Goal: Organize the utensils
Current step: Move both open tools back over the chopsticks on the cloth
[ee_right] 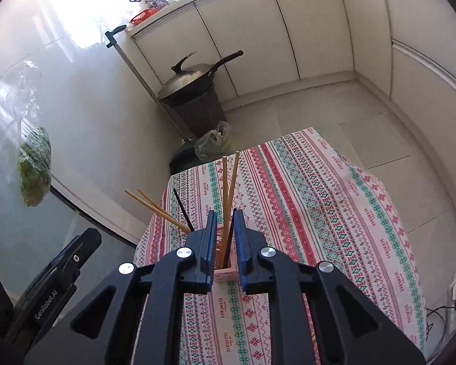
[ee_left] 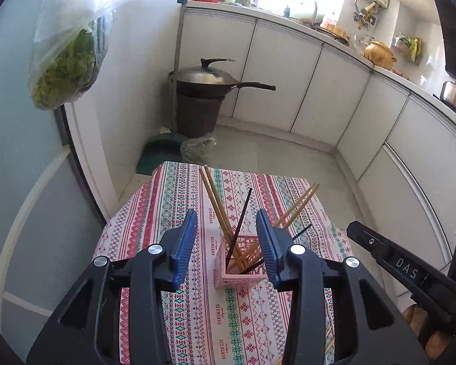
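Note:
A pink lattice holder stands on the patterned tablecloth with several wooden chopsticks and black chopsticks leaning out of it. My left gripper is open and empty, its jaws either side of the holder, above it. The right gripper's body shows at the right. In the right wrist view the holder sits just past my right gripper. Its jaws are narrowly apart, with a wooden chopstick and a black one seen in the gap. Whether they touch is unclear.
More wooden chopsticks lie on the cloth at the lower right. Beyond the table stand a lidded wok on a dark bin, a green dustpan and white cabinets. A bag of greens hangs on the left wall.

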{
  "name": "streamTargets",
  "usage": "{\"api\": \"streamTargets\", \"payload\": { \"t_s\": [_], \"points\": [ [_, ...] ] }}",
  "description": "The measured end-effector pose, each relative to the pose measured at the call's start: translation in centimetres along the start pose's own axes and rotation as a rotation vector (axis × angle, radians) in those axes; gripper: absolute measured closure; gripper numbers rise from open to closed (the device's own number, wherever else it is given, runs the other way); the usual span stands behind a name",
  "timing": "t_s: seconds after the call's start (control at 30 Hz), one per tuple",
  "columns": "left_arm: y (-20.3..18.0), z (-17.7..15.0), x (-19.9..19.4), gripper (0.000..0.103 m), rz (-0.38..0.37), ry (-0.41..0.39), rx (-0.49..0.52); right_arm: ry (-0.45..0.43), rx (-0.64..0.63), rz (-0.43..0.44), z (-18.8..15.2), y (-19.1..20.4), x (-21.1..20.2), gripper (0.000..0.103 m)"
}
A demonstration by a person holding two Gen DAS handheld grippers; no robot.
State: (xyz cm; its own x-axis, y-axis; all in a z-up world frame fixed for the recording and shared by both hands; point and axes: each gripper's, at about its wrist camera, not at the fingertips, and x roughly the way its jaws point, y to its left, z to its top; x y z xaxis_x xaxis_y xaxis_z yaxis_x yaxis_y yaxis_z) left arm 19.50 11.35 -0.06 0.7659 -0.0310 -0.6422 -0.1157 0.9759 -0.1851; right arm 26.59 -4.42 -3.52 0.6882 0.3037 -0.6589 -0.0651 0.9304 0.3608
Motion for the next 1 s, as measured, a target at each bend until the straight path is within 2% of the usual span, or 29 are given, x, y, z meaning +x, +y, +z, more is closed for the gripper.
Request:
{"api": "streamTargets", "payload": {
  "t_s": [0.1,0.17,0.23,0.3,0.37,0.63,0.7,0.73,0.77,1.0],
  "points": [
    [-0.4,-0.8,0.0,0.062,0.007,0.010,0.018,-0.025,-0.041,-0.034,-0.7,0.2,-0.8,0.088],
    [-0.7,-1.3,0.0,0.060,0.009,0.019,0.028,-0.038,-0.062,-0.054,-1.3,0.2,-1.2,0.077],
    [-0.9,-1.7,-0.2,0.056,0.010,0.021,0.036,-0.052,-0.078,-0.069,-1.9,0.0,-1.7,0.074],
    [-1.3,-2.1,-0.5,0.048,0.012,0.014,0.050,-0.059,-0.095,-0.084,-2.5,-0.1,-2.0,0.073],
    [-1.6,-2.3,-0.9,0.045,0.019,0.000,0.064,-0.061,-0.119,-0.104,-3.1,-0.1,-2.3,0.072],
    [-2.5,-4.4,-1.1,0.039,0.032,0.005,0.098,-0.069,-0.113,-0.155,-5.2,-1.8,-3.5,0.067],
    [-2.7,-4.8,-1.1,0.035,0.032,0.013,0.107,-0.068,-0.102,-0.169,-5.6,-2.4,-3.7,0.058],
    [-2.9,-5.1,-1.1,0.033,0.035,0.012,0.108,-0.074,-0.089,-0.177,-5.8,-2.7,-3.9,0.048],
    [-3.0,-5.3,-1.1,0.029,0.037,0.010,0.109,-0.082,-0.077,-0.184,-6.0,-3.1,-4.1,0.043],
    [-3.7,-6.6,-1.0,0.015,0.038,0.023,0.124,-0.077,-0.023,-0.228,-7.1,-5.5,-4.9,0.029]
  ]
}}
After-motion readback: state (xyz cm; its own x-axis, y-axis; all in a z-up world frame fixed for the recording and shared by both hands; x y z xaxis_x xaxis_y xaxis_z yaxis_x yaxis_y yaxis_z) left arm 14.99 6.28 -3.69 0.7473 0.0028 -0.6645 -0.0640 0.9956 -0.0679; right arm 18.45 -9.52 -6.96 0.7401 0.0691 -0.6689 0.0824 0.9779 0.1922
